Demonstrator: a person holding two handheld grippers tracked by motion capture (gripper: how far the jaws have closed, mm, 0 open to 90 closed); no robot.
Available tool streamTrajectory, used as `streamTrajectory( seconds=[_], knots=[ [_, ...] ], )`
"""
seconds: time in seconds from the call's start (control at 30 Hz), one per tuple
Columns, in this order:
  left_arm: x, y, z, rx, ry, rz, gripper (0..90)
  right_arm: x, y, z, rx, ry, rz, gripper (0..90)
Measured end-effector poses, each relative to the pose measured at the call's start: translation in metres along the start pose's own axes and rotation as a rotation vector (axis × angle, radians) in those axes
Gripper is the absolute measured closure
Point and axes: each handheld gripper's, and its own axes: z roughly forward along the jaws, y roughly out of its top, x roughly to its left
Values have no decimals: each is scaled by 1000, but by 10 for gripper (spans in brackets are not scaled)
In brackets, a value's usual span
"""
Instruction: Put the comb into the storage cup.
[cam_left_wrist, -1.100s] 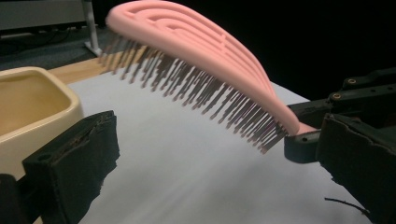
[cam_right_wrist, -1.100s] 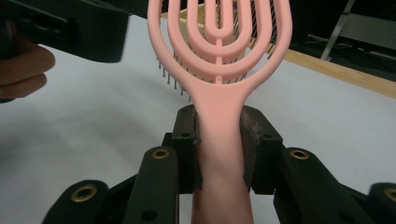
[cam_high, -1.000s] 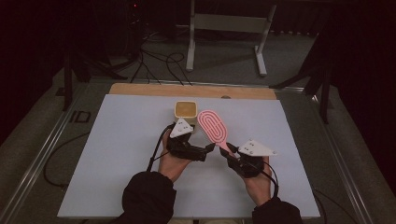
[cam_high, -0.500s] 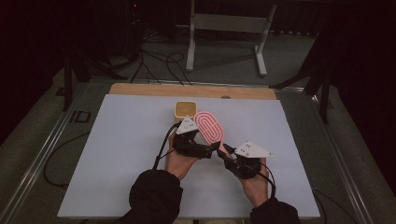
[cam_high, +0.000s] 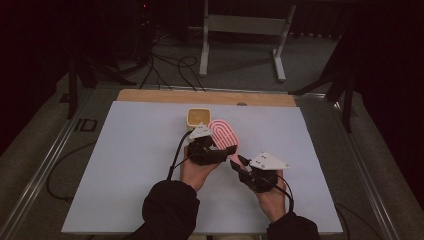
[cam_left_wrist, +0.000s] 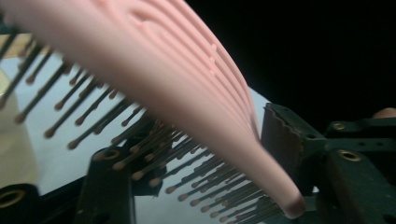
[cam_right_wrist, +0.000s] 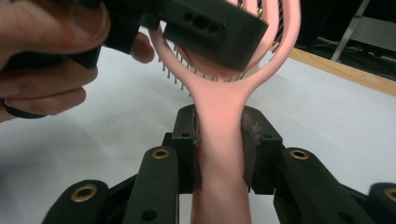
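My right tongs (cam_right_wrist: 219, 135) clamp the pink hairbrush (cam_high: 224, 138) by its handle above the counter (cam_high: 125, 150), steadying it as my left tongs (cam_high: 216, 152), just narrowing, close around its bristled head.

Left gripper (cam_left_wrist: 205, 186) jaws, just closing, flank the pink hairbrush (cam_left_wrist: 187, 88).

The left gripper (cam_high: 214, 150) is shifting rightward onto the ribbed head of the pink plastic hairbrush (cam_high: 224, 136), its black jaws closing from wide apart, so that the brush's bristled head now sits between them.
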Motion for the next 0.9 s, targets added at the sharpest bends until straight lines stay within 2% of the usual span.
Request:
streamTrajectory(
  seconds=[0.2,0.23,0.27,0.5,0.67,0.73,0.8,0.9],
  knots=[
    [-3,1,0,0,-21,3,531,1,-1,1,3,-1,-5,692],
    [-3,1,0,3,-40,-4,531,1,-1,1,3,-1,-5,692],
    [-3,1,0,5,-42,-4,570,0,-1,3,13,9,-5,691],
    [-3,1,2,7,-77,-39,637,-2,-2,4,16,10,-2,688],
    [-7,3,1,1,-75,-33,651,-2,-2,4,12,11,-1,672],
    [-8,4,0,4,-50,-20,654,-2,-2,5,20,22,8,603],
    [-7,4,-1,5,-42,-16,656,-3,-2,6,17,41,20,537],
    [-4,5,-4,2,-25,-14,656,-6,-3,7,13,45,43,452]
  ],
)
